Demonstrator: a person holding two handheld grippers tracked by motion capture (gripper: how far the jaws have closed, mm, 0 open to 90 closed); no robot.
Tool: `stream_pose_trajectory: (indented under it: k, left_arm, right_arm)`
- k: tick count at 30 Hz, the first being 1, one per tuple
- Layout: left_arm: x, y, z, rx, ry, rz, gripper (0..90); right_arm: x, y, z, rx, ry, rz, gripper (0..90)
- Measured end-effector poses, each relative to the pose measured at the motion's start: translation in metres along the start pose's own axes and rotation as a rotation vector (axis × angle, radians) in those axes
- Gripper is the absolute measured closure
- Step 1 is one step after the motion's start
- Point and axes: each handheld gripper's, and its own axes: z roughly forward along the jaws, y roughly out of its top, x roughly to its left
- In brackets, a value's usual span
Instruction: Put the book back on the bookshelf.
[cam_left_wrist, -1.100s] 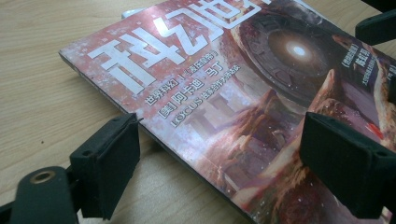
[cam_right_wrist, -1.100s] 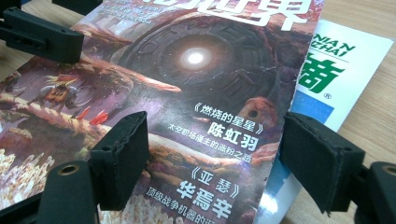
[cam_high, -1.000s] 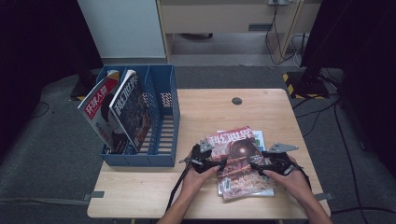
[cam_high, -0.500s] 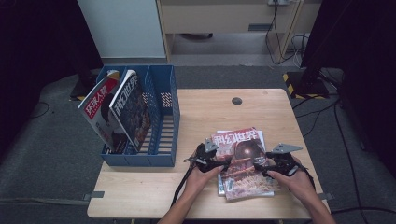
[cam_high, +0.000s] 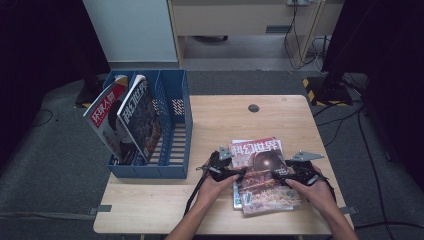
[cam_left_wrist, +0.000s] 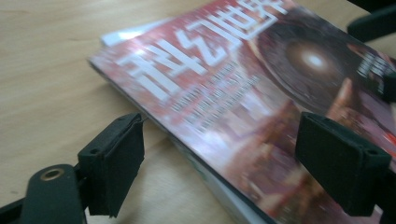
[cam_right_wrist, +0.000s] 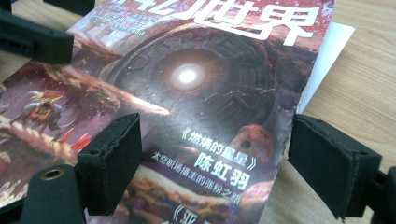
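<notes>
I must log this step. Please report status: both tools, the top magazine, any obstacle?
Left tool open, astride top magazine left edge. Right tool open at its right edge. Magazine flat on stack, not lifted. Blue rack left of it; nothing between.

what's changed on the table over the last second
The top magazine has turned slightly and slid toward the person on the stack, with the left gripper and right gripper staying at its two sides, both open. The blue rack and its two magazines stayed put.
</notes>
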Motion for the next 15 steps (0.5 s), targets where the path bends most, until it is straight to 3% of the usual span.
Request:
stream_pose_trajectory:
  k: [4,15]
  left_arm:
    - [0.009,0.005,0.005,0.012,0.010,-0.003,14.5]
    - [0.018,0.008,0.015,0.027,-0.029,-0.065,11.4]
  right_arm:
    - [-0.001,0.001,0.002,0.003,0.000,-0.002,17.9]
    - [0.001,0.005,0.003,-0.002,0.002,-0.019,20.9]
